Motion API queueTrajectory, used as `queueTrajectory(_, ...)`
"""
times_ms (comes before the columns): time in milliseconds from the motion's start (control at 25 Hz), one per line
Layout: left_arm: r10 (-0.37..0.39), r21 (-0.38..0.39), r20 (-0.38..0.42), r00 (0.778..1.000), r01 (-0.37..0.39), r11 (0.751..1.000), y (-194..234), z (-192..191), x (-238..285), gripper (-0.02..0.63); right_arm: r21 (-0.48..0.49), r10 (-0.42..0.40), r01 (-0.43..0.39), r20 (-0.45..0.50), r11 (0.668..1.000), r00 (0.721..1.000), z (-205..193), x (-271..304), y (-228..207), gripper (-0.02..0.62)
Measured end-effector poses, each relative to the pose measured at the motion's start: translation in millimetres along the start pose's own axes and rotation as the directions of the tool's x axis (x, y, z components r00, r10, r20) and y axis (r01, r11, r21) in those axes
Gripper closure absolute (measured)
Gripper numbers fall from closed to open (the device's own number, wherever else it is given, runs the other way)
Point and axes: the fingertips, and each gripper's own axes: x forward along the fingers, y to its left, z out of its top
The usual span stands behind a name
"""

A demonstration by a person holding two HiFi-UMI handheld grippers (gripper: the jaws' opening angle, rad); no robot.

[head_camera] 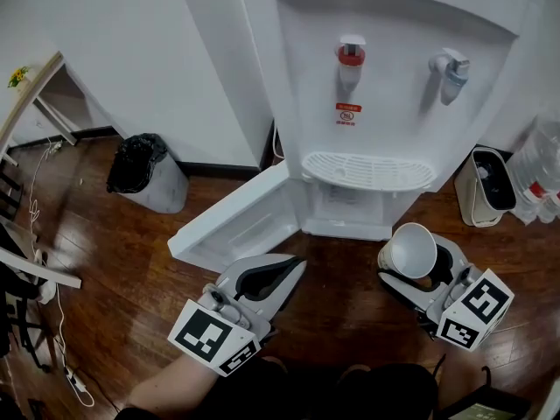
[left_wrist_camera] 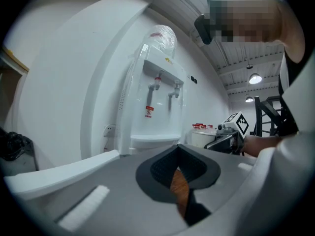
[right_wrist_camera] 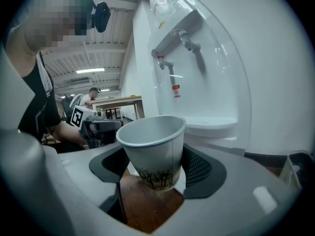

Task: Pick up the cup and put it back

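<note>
A white paper cup (head_camera: 411, 250) with a dark tree print near its base (right_wrist_camera: 155, 149) sits upright between the jaws of my right gripper (head_camera: 404, 268), which is shut on its lower half. Cup and gripper hang low in front of the white water dispenser (head_camera: 385, 77), below and just right of its drip tray (head_camera: 367, 171). In the right gripper view the cup is empty, with my right gripper (right_wrist_camera: 156, 171) pressing on both sides of it. My left gripper (head_camera: 293, 268) hovers over the floor at lower left. Its jaws (left_wrist_camera: 179, 149) are shut with nothing between them.
The dispenser's lower cabinet door (head_camera: 232, 226) stands open toward the left. A black-bagged bin (head_camera: 144, 173) is against the wall at left, and a small white bin (head_camera: 486, 186) and water bottles (head_camera: 542, 173) at right. A desk edge (head_camera: 31, 99) and cables (head_camera: 39, 199) are at far left.
</note>
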Motion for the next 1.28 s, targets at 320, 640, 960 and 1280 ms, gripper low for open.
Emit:
queueTrajectory(320, 0.01, 0.023, -0.014, 1.0, -0.01, 1.0, 4, -11, -5, 0.604, 0.005, -0.049, 0.049, -0.031, 0.999, 0.998, -66, 35, -40, 0.267)
queueTrajectory(640, 0.005, -0.01, -0.115, 0.993, -0.006, 1.0, 20, -40, -15, 0.604, 0.031, -0.083, 0.086, -0.068, 0.996, 0.994, -134, 91, -72, 0.267)
queueTrajectory(960, 0.049, -0.003, -0.162, 0.986, -0.05, 0.999, 33, -52, -27, 0.604, 0.057, -0.179, 0.181, -0.037, 0.982, 0.983, -173, 143, -117, 0.268)
queueTrajectory(1280, 0.08, -0.03, -0.185, 0.979, -0.087, 0.996, 45, -56, -42, 0.604, 0.043, -0.212, 0.214, -0.057, 0.976, 0.976, -201, 202, -148, 0.267)
